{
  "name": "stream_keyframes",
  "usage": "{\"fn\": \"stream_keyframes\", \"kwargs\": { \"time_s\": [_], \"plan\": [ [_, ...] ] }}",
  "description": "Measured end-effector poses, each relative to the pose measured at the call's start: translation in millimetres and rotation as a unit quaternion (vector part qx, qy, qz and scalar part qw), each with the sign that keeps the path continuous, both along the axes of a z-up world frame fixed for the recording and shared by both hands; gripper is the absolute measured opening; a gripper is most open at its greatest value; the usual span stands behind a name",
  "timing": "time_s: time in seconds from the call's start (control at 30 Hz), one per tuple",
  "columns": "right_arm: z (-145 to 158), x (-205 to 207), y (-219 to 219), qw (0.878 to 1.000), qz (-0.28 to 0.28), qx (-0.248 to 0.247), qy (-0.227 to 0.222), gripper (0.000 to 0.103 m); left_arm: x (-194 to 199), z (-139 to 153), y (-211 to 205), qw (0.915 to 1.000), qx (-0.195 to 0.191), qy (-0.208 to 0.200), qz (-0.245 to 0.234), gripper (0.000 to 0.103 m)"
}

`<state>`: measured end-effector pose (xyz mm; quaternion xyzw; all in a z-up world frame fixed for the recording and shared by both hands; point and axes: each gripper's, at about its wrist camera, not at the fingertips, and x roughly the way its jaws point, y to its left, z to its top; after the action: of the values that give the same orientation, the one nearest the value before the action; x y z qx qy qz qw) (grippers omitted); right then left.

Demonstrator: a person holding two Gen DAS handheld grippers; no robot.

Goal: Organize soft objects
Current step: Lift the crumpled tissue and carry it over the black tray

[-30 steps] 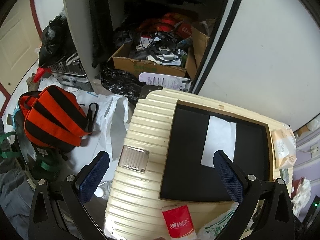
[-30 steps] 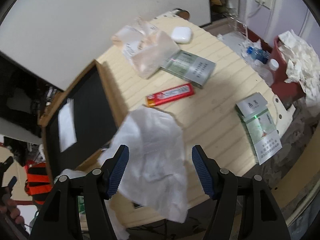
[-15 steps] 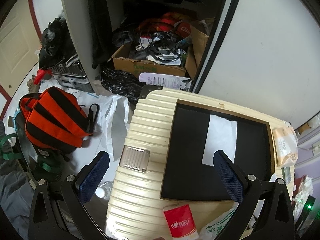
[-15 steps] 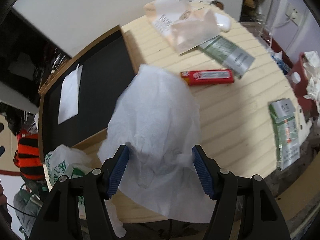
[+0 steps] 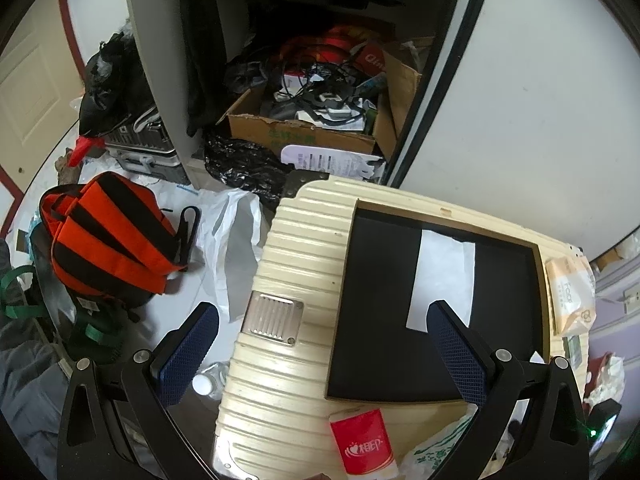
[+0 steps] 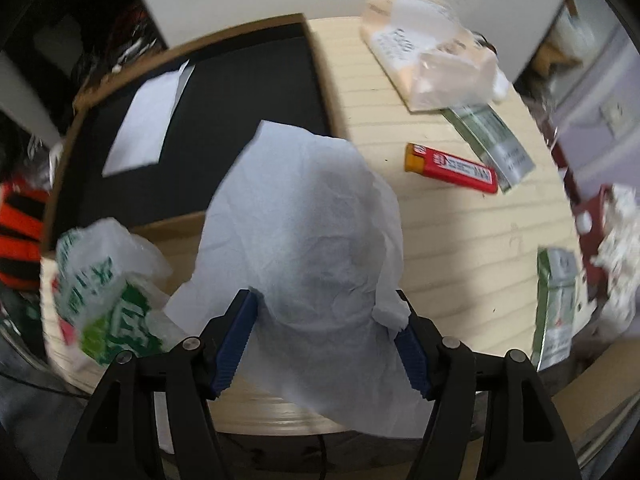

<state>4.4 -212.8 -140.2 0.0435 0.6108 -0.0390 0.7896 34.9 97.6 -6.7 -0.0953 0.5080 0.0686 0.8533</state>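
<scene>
My right gripper points down over the cream ribbed suitcase top. A large crumpled white tissue spans its wide-set jaws, its edges caught against both blue pads, and it hangs over the suitcase's near edge. A second, folded white tissue lies flat in the black tray, also visible in the left wrist view as the folded tissue. My left gripper hovers open above the suitcase with nothing between its fingers.
On the suitcase lie a peach tissue pack, a red lighter, two green packets, a green-printed plastic bag and a red tissue pack. An orange-and-black bag and a cardboard box sit on the floor.
The right gripper has rolled and shifted over the suitcase, carrying the big tissue with it; the tray and lighter swung round in its view. The left gripper has stayed still.
</scene>
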Motion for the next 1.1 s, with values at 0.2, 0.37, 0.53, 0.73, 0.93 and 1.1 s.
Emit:
{"fn": "stream_keyframes", "kwargs": {
  "time_s": [0.2,0.37,0.53,0.73,0.93,1.1],
  "plan": [
    [0,5,-14,1.0,-0.02,0.015,-0.001,0.041,0,1,2,1.0,-0.002,0.001,0.0,0.103],
    [16,-4,-28,0.998,-0.043,0.037,-0.015,0.023,-1,1,2,1.0,-0.004,0.0,0.001,0.103],
    [36,-12,-45,0.995,-0.07,0.054,-0.042,0.002,-1,0,2,0.9999,-0.01,-0.001,0.009,0.103],
    [30,-14,-45,0.993,-0.08,0.077,-0.04,0.002,-1,1,2,0.9999,-0.012,0.0,0.009,0.103],
    [26,-11,-29,0.996,-0.064,0.053,-0.018,0.01,-2,1,3,0.9999,-0.012,0.001,0.009,0.103],
    [22,-10,-24,0.999,-0.044,0.027,-0.01,0.04,-2,1,3,0.9999,-0.011,0.001,0.007,0.103]
  ]
}}
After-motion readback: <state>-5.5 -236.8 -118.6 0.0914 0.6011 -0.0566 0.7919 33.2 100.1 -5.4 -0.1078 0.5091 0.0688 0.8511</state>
